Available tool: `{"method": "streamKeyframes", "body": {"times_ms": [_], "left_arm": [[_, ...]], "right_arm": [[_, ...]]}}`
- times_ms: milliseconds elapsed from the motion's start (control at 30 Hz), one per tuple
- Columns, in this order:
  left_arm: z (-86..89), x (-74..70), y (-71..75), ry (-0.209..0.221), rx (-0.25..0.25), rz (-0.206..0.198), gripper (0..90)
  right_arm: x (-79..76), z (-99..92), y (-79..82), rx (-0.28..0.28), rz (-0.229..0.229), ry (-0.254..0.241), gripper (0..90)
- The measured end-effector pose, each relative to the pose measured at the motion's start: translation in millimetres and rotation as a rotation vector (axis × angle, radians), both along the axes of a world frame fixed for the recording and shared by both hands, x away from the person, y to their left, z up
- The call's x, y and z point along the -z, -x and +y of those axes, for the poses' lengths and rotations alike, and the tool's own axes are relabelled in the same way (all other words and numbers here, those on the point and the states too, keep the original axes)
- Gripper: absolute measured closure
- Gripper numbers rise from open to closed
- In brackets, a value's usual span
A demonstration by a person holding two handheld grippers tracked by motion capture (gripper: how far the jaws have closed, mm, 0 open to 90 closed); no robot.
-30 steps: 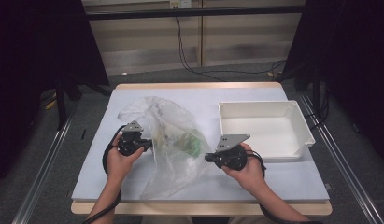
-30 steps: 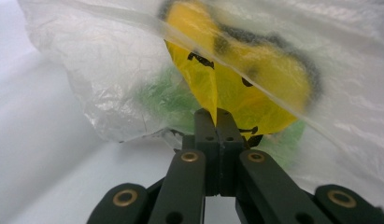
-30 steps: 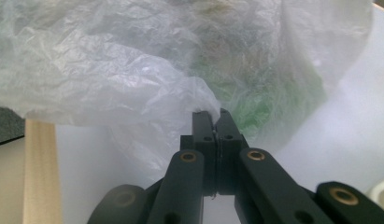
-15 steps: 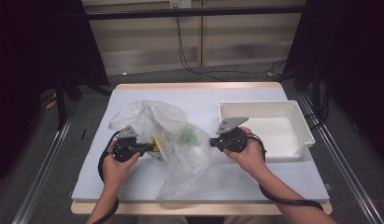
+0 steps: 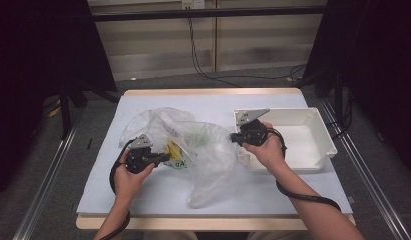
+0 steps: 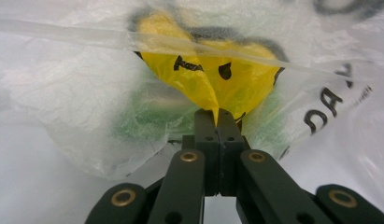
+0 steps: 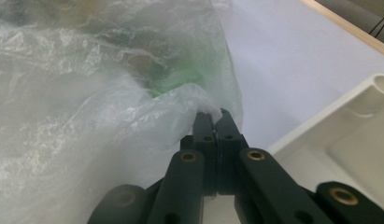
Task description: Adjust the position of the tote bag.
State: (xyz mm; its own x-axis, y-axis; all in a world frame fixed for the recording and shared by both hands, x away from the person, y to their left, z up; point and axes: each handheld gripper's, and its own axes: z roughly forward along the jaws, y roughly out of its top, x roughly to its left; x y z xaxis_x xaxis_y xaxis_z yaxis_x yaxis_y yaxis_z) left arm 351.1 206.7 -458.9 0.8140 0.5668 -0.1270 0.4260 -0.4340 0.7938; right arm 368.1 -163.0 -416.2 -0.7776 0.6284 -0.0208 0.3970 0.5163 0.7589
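- Here, the left gripper (image 6: 216,122) has its jaws clenched on a pinch of the clear plastic bag (image 5: 193,145), just where the film carries a yellow printed patch (image 6: 213,70) with black lettering.
- Likewise, the right gripper (image 7: 216,122) is clenched on a fold of the bag's far edge, with something green (image 7: 178,77) showing dimly through the film just above the jaws.
- In the high view the bag lies at the centre of the table (image 5: 118,185), stretched between the left gripper (image 5: 160,159) at its 9 o'clock and the right gripper (image 5: 236,137) at its 3 o'clock; the white plastic bin (image 5: 323,135) sits just beyond the right hand.
- To do this well, I judge that both pinches should hold firm while the 2 hands draw apart evenly, keeping the film taut but not strained, since thin plastic could tear or slip from such narrow grips.
- The contents look loose, so lifting the mouth evenly seems wise.
- Compared with 1 second earlier, the right gripper has travelled up the table toward 1 o'clock, from near the bin's front corner to over its left edge.
- The left gripper has barely shifted, and the bag has been pulled wider, its yellow print now exposed.
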Motion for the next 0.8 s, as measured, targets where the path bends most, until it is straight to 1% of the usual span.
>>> {"method": "streamKeyframes", "body": {"times_ms": [67, 100, 167, 200, 267, 400, 433, 500, 633, 700, 733, 800], "left_arm": [[-2.7, 0.9, 0.6, -0.007, 0.003, 0.001, 89.8], [-4.0, 1.4, 0.9, -0.001, 0.005, 0.005, 89.6], [-5.1, 1.6, 1.1, -0.003, 0.011, 0.004, 89.5], [-5.4, 1.6, 1.5, -0.005, 0.011, 0.0, 89.4], [-5.9, 2.1, 2.4, 0.002, 0.01, 0.009, 89.1], [-6.8, 1.5, 3.7, -0.002, 0.013, 0.006, 88.8], [-7.2, 1.2, 3.9, 0.004, 0.017, 0.006, 88.9], [-7.4, 1.0, 3.7, 0.003, 0.019, 0.005, 88.8], [-9.0, 2.0, 4.0, -0.007, 0.021, 0.001, 88.8], [-10.2, 2.5, 5.0, -0.02, 0.018, 0.0, 88.8], [-10.5, 2.6, 5.2, -0.027, 0.021, 0.001, 88.6], [-10.6, 2.6, 5.5, -0.026, 0.021, 0.004, 88.2]], "right_arm": [[-0.1, -2.4, -5.3, 0.009, 0.01, -0.007, 90.0], [0.0, -2.8, -7.5, 0.007, 0.008, -0.006, 90.0], [0.7, -3.0, -11.0, 0.015, 0.012, -0.005, 90.0], [0.8, -3.3, -12.3, 0.018, 0.017, -0.009, 90.0], [1.6, -4.8, -17.7, 0.019, 0.032, -0.034, 90.0], [2.0, -7.4, -24.2, 0.037, 0.035, -0.046, 90.0], [1.5, -8.0, -24.9, 0.043, 0.035, -0.043, 89.8], [0.1, -10.0, -26.0, 0.044, 0.034, -0.049, 88.7], [-2.9, -14.0, -24.3, 0.046, 0.028, -0.058, 82.7], [-5.1, -16.8, -22.9, 0.058, 0.028, -0.053, 79.5], [-6.0, -18.7, -22.7, 0.056, 0.027, -0.051, 76.3], [-7.7, -22.4, -21.3, 0.061, 0.03, -0.041, 73.7]]}}
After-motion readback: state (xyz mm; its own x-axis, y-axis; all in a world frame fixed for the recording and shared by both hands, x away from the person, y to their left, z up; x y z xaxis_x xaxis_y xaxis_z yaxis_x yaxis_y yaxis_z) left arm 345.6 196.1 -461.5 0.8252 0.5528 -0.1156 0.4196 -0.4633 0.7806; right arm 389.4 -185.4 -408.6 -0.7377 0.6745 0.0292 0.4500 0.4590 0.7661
